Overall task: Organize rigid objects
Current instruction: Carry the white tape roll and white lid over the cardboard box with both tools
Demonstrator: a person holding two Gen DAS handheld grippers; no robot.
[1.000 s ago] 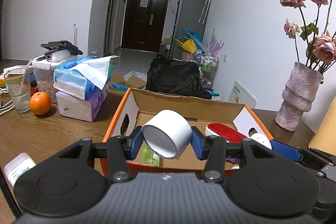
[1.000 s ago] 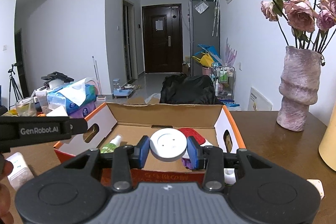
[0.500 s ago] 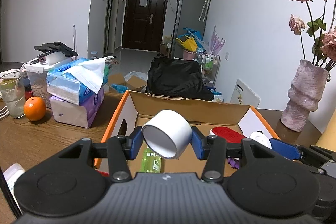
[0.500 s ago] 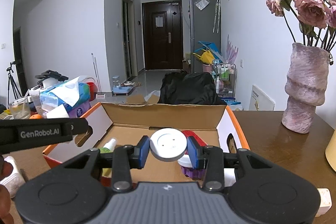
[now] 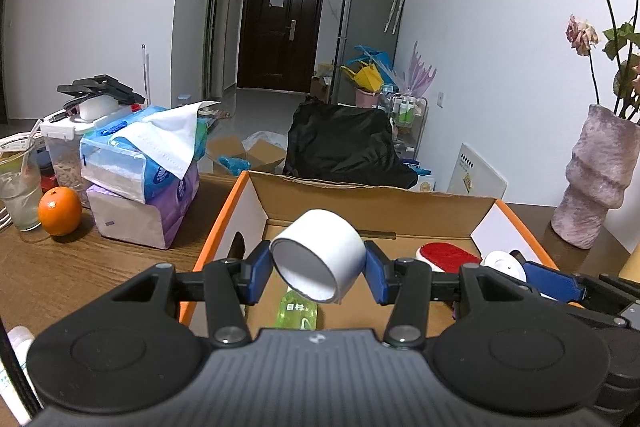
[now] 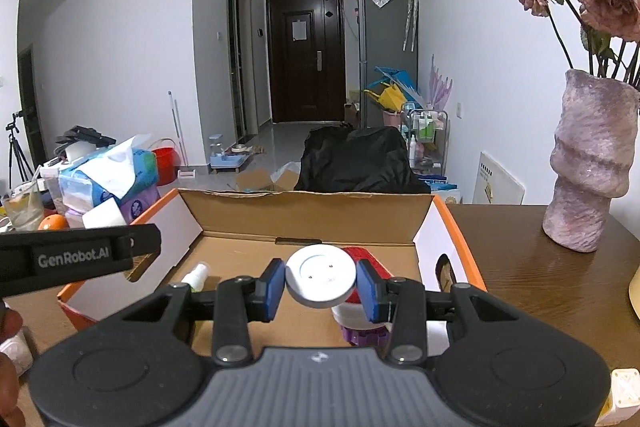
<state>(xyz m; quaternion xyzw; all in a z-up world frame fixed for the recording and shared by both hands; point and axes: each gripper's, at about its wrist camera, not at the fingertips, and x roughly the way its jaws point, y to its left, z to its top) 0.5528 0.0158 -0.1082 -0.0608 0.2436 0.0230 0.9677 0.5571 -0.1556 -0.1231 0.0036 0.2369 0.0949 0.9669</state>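
1. Brown wood-grain table [image 6: 520, 267] is seen under an open cardboard box [image 5: 372, 203] with orange outer edges and white inner side flaps.
2. A white tape roll [image 5: 318, 259] is clamped between the blue pads of the left gripper [image 5: 318, 269] and is held tilted above the near part of the box.
3. A white round disc [image 6: 321, 275] is gripped flat between the pads of the right gripper [image 6: 321, 283], also above the box interior.
4. Inside the box, a green bottle [image 5: 298, 311] is seen lying below the tape roll, and a red brush [image 5: 448, 255] lies toward the right wall.
5. Stacked tissue packs [image 5: 140, 179], an orange [image 5: 60, 211] and a glass cup [image 5: 18, 183] are placed on the table left of the box.
6. A pink textured vase [image 6: 592, 163] with dried roses is positioned on the table right of the box.
7. White walls, a dark door [image 6: 306, 57] at the end of a hallway and a grey refrigerator [image 6: 386, 47] are visible beyond the table.
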